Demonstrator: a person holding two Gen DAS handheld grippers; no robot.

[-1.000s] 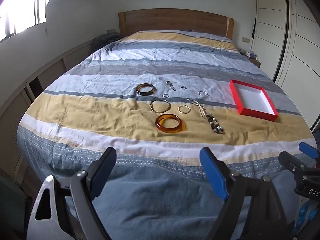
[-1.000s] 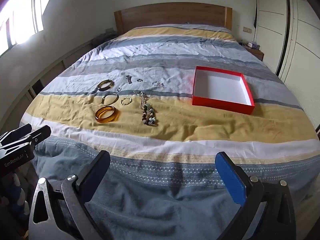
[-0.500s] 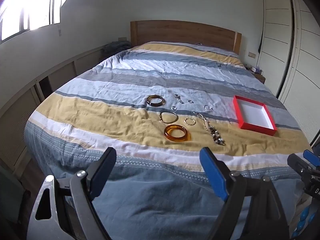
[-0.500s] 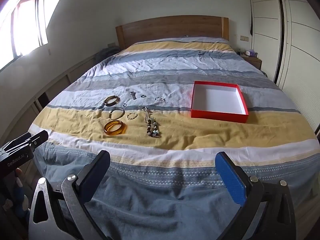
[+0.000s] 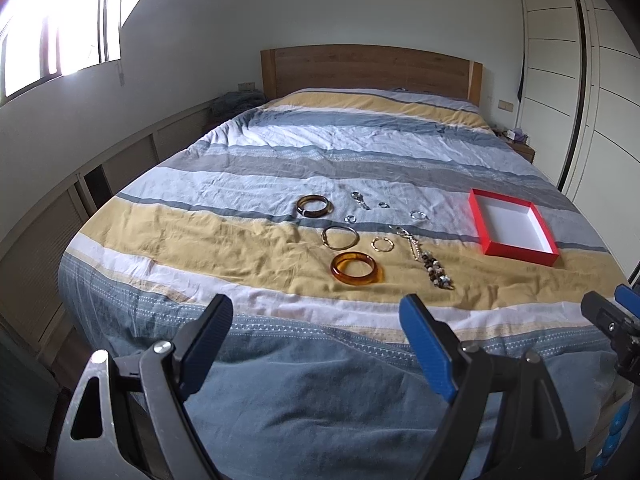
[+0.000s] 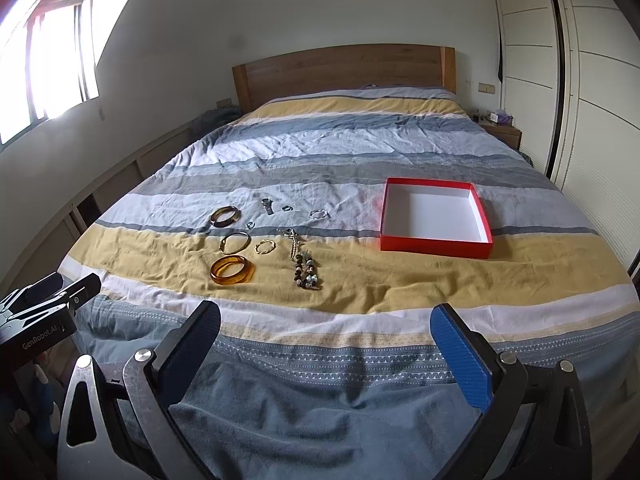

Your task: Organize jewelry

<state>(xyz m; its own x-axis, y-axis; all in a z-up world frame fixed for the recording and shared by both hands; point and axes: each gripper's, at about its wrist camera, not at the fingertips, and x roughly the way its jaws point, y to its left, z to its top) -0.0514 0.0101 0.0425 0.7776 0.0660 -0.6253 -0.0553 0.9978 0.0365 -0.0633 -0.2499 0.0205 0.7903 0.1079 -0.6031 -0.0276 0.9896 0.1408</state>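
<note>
Left gripper (image 5: 316, 332): jaws wide apart, empty, held over the foot of the bed (image 5: 280, 400).
Right gripper (image 6: 326, 332): jaws wide apart, empty, same station.
Amber bangle (image 5: 355, 267): nearest piece, ahead of the left jaws, flat on the yellow stripe.
Beaded bracelet (image 6: 306, 274): ahead of the right jaws, left of centre.
Thin gold bangle (image 5: 339, 237), small gold ring (image 5: 382, 244), dark bangle (image 5: 314, 205): beyond the amber one.
Red box (image 6: 436, 212): ahead-right, open, empty.
Handling note: likely start with the nearest piece; straddle one side of the rim, since soft bedding gives under pressure.
</note>
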